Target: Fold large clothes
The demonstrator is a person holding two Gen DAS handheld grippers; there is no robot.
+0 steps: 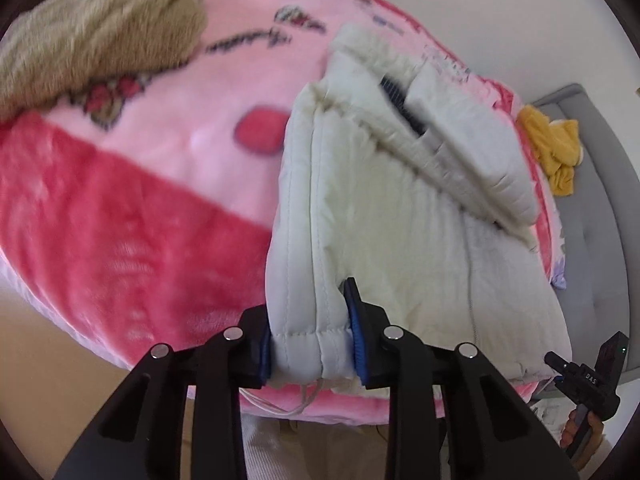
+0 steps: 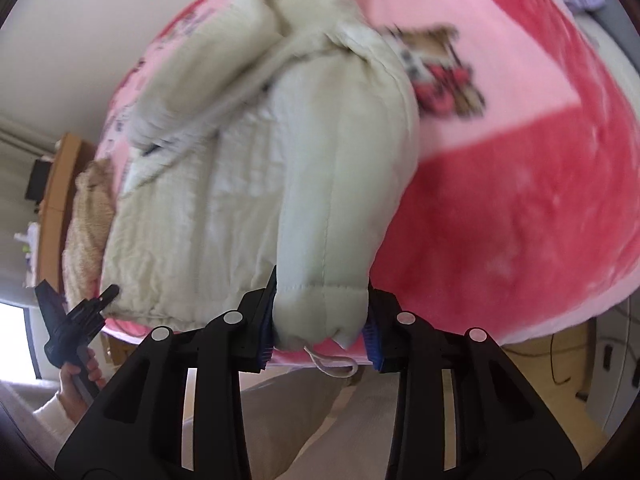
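Observation:
A cream padded jacket (image 1: 400,216) lies on a pink blanket (image 1: 120,200), its sleeves folded across its upper part. My left gripper (image 1: 312,344) is shut on the jacket's lower left hem corner, which bulges between the blue pads; a white drawstring (image 1: 288,404) hangs below it. My right gripper (image 2: 320,332) is shut on the lower right hem corner of the jacket (image 2: 224,184), with a drawstring loop (image 2: 336,368) beneath. Each gripper also shows in the other's view: the right one in the left wrist view (image 1: 580,376) and the left one in the right wrist view (image 2: 76,320).
A tan fleece garment (image 1: 92,36) lies at the blanket's far left. A yellow garment (image 1: 556,148) lies by the grey headboard (image 1: 600,208). White walls stand behind. A wooden shelf (image 2: 60,184) stands beyond the bed. The person's beige trousers (image 2: 304,420) are below the grippers.

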